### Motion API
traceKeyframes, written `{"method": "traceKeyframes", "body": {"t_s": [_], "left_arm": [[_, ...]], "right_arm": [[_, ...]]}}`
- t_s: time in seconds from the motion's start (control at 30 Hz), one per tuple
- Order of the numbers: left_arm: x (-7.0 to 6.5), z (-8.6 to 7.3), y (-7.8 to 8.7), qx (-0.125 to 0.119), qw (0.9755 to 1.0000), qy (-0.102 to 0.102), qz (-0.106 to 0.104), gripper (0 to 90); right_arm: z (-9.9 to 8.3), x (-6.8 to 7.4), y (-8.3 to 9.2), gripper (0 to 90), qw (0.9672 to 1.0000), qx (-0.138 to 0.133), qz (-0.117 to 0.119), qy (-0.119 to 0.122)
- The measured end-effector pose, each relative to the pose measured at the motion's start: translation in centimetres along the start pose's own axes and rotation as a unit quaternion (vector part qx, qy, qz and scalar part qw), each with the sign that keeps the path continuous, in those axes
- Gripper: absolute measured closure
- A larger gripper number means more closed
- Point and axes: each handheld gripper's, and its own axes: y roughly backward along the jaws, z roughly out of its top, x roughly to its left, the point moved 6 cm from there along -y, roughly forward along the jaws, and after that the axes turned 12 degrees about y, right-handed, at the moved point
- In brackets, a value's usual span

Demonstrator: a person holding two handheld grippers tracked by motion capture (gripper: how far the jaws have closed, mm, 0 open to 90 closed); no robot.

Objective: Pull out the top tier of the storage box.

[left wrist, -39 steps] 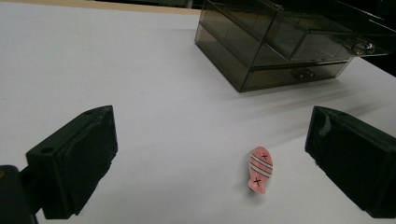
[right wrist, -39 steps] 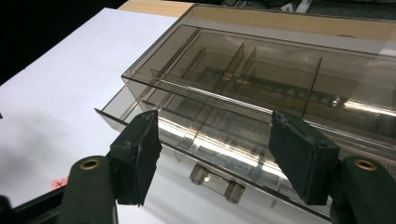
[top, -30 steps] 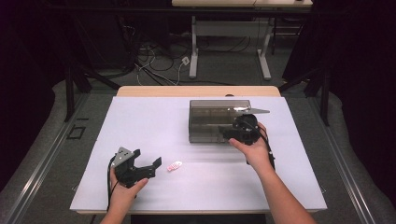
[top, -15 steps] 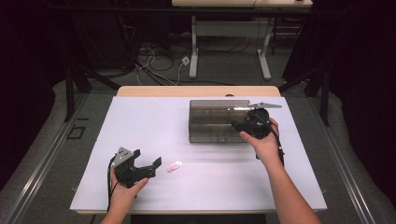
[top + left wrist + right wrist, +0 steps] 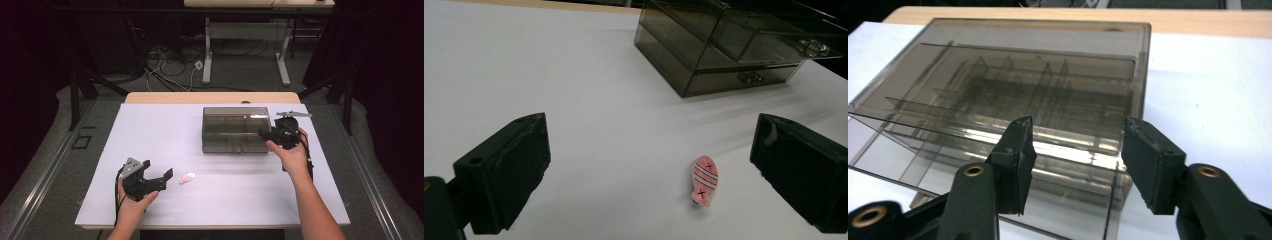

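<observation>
Box [image 5: 234, 130], smoked clear plastic with drawers, sits right of centre on the white table [image 5: 150, 130]. Left to right: left gripper [image 5: 167, 176] rests low on the table, jaws wide apart and empty. Just beside it lies a pink fish clip [image 5: 187, 178], between those jaws in the left gripper view. Right gripper [image 5: 264, 134] is at the box's right end; its jaws have just been closing, half apart, astride the box's corner without pressing it.
</observation>
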Motion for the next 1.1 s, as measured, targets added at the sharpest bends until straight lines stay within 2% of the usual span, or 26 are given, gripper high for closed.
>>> {"method": "traceKeyframes", "body": {"t_s": [0.23, 0.27, 0.37, 0.4, 0.83, 0.97, 1.0, 1.1], "left_arm": [[0.0, 0.0, 0.0, 0.002, 1.0, 0.002, 0.0, 3.0], [0.1, 0.0, 0.0, 0.002, 1.0, 0.001, 0.0, 3.0], [0.1, 0.0, 0.0, 0.001, 1.0, 0.001, 0.0, 3.1], [0.1, 0.0, 0.0, 0.001, 1.0, 0.001, 0.001, 3.0], [0.1, 0.0, 0.0, 0.003, 1.0, 0.001, 0.0, 3.3], [0.1, 0.0, 0.0, 0.002, 1.0, 0.0, 0.0, 3.3], [0.1, 0.0, 0.0, 0.003, 1.0, 0.0, 0.001, 3.3], [0.1, 0.0, 0.0, 0.002, 1.0, -0.001, 0.0, 3.3]], "right_arm": [[-0.4, -0.4, 0.2, 47.8, 0.9997, 0.021, -0.001, -0.014], [-0.5, -0.5, 0.2, 48.9, 0.9991, 0.031, 0.009, -0.028], [-0.6, -0.7, 0.2, 49.4, 0.9992, 0.034, 0.004, -0.022], [-0.7, -0.9, 0.2, 51.2, 0.9992, 0.036, -0.005, -0.019], [-1.0, -1.0, 0.4, 58.1, 0.9987, 0.047, -0.013, -0.017], [-1.0, -1.0, 0.4, 61.8, 0.9985, 0.049, -0.015, -0.015], [-1.1, -1.1, 0.4, 64.3, 0.9984, 0.052, -0.018, -0.007], [-1.1, -0.9, 0.4, 67.3, 0.9981, 0.057, -0.021, -0.009]]}}
